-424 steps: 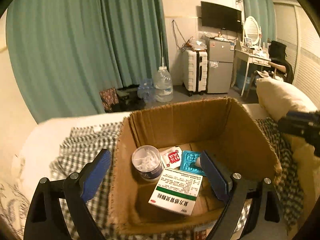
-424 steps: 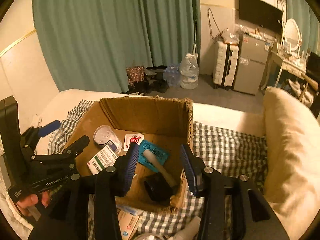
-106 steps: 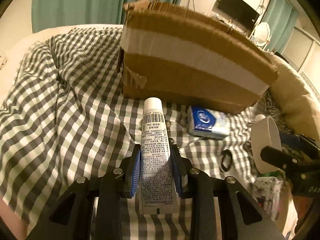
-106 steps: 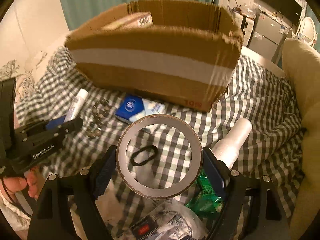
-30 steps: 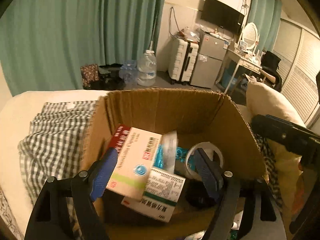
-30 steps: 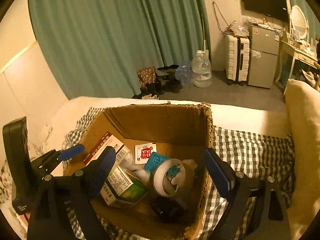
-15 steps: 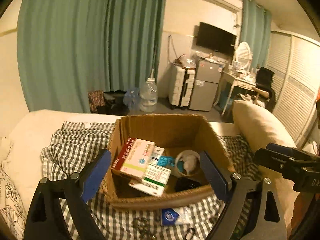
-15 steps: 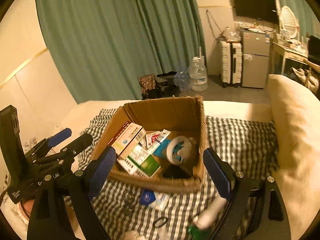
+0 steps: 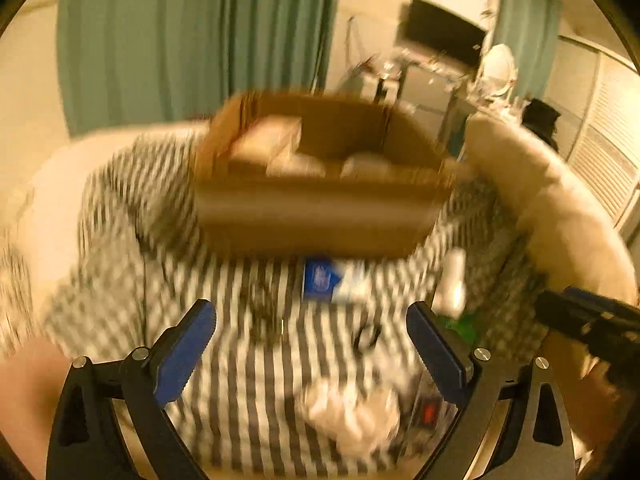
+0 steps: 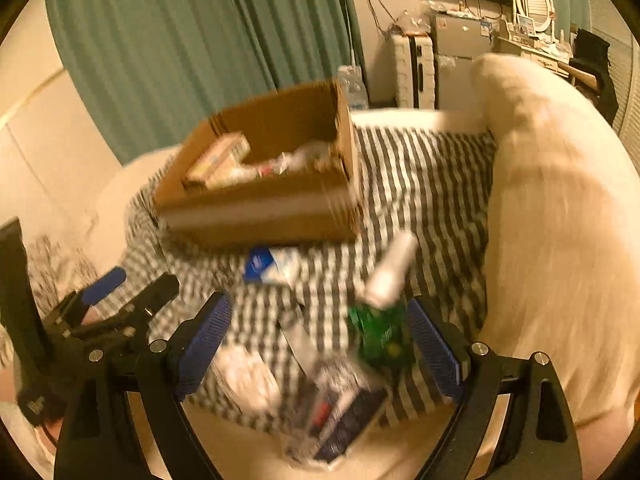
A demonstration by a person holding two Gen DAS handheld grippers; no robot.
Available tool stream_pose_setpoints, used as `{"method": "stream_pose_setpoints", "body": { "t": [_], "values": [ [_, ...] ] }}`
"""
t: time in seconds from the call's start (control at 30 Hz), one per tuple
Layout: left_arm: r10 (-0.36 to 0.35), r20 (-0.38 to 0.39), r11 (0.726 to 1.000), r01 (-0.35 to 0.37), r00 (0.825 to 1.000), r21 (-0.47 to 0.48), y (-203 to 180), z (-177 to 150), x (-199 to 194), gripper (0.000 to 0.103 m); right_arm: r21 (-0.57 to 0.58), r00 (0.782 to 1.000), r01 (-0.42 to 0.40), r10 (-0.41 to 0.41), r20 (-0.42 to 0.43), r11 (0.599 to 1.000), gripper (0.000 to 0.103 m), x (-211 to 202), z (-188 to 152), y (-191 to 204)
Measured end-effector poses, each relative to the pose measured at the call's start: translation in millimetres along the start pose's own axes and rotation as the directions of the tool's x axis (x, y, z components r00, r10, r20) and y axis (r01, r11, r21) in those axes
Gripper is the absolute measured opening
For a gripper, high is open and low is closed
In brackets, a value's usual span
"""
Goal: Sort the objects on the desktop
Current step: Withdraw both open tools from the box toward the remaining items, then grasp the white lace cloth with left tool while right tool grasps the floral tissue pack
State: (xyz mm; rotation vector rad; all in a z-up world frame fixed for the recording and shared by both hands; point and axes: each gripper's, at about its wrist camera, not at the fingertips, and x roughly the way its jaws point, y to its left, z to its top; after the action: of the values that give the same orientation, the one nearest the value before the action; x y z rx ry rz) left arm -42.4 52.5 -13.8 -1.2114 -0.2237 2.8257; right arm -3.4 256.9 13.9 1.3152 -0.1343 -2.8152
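Note:
Both views are blurred by motion. A cardboard box (image 9: 320, 204) (image 10: 264, 184) holding several packets stands on the checked bedcover (image 9: 248, 360). In front of it lie a blue and white packet (image 9: 328, 282) (image 10: 268, 266), a white tube (image 9: 452, 284) (image 10: 390, 272), a green packet (image 10: 380, 336), a crumpled white wrapper (image 9: 352, 412) and a dark clear-wrapped pack (image 10: 340, 404). My left gripper (image 9: 312, 356) hangs above the cover, its jaws opening with nothing between them. My right gripper (image 10: 320, 344) is open over the green packet and the pack, with the pads clear of both.
A large cream pillow (image 10: 560, 240) (image 9: 560, 216) fills the right side. Green curtains (image 10: 200, 40) hang behind the bed. A small black loop (image 9: 368, 336) lies on the cover. The left gripper (image 10: 100, 312) shows at the left of the right wrist view.
Both grippers have pulled back from over the box and come down towards the loose things in front of it. The box now sits farther off. The left jaws have spread a little wider.

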Motion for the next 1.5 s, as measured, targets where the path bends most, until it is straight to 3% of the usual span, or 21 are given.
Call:
{"method": "stream_pose_setpoints", "body": {
  "t": [0.17,0.3,0.5,0.7,0.93,0.97,1.03,1.07,1.17,1.2,1.3,1.5],
  "values": [
    [0.001,-0.085,0.999,-0.005,0.996,-0.045,10,-52,20,0.098,-0.049,0.995,0.078,-0.081,-0.056,0.996,0.089,16,-37,2],
    [-0.033,-0.118,0.999,0.034,0.992,0.003,4,-74,28,0.098,-0.060,0.991,0.073,-0.079,-0.112,0.996,0.089,32,-60,1],
    [-0.082,-0.146,0.992,0.095,0.986,0.085,-9,-88,37,0.098,-0.053,0.981,0.070,-0.078,-0.176,0.996,0.089,51,-81,-7],
    [-0.076,-0.171,0.985,0.101,0.982,0.140,-22,-97,49,0.098,-0.074,0.976,0.093,-0.105,-0.193,0.993,0.089,65,-83,-4],
    [-0.102,-0.179,0.986,0.123,0.979,0.109,-21,-94,64,0.097,-0.101,0.967,0.101,-0.122,-0.226,0.990,0.089,79,-89,2],
    [-0.107,-0.176,0.986,0.128,0.979,0.111,-20,-95,65,0.092,-0.099,0.965,0.105,-0.126,-0.231,0.990,0.086,81,-88,1],
    [-0.118,-0.200,0.982,0.144,0.973,0.119,-21,-96,69,0.080,-0.088,0.958,0.101,-0.121,-0.258,0.991,0.065,87,-89,-2],
    [-0.124,-0.213,0.981,0.152,0.969,0.120,-22,-97,71,0.068,-0.077,0.955,0.095,-0.113,-0.276,0.992,0.052,90,-90,-4],
    [-0.148,-0.249,0.974,0.185,0.957,0.128,-25,-100,76,0.035,-0.058,0.948,0.083,-0.096,-0.303,0.995,0.047,96,-94,-9],
    [-0.153,-0.260,0.971,0.194,0.953,0.138,-26,-101,77,0.028,-0.064,0.947,0.080,-0.096,-0.306,0.995,0.040,96,-94,-8],
    [-0.144,-0.251,0.967,0.190,0.957,0.168,-33,-101,73,0.018,-0.069,0.946,0.079,-0.097,-0.309,0.994,0.021,94,-94,-7],
    [-0.152,-0.237,0.973,0.187,0.960,0.132,-25,-96,66,0.018,-0.081,0.954,0.016,-0.039,-0.296,0.997,0.009,84,-94,-2]
  ]
}}
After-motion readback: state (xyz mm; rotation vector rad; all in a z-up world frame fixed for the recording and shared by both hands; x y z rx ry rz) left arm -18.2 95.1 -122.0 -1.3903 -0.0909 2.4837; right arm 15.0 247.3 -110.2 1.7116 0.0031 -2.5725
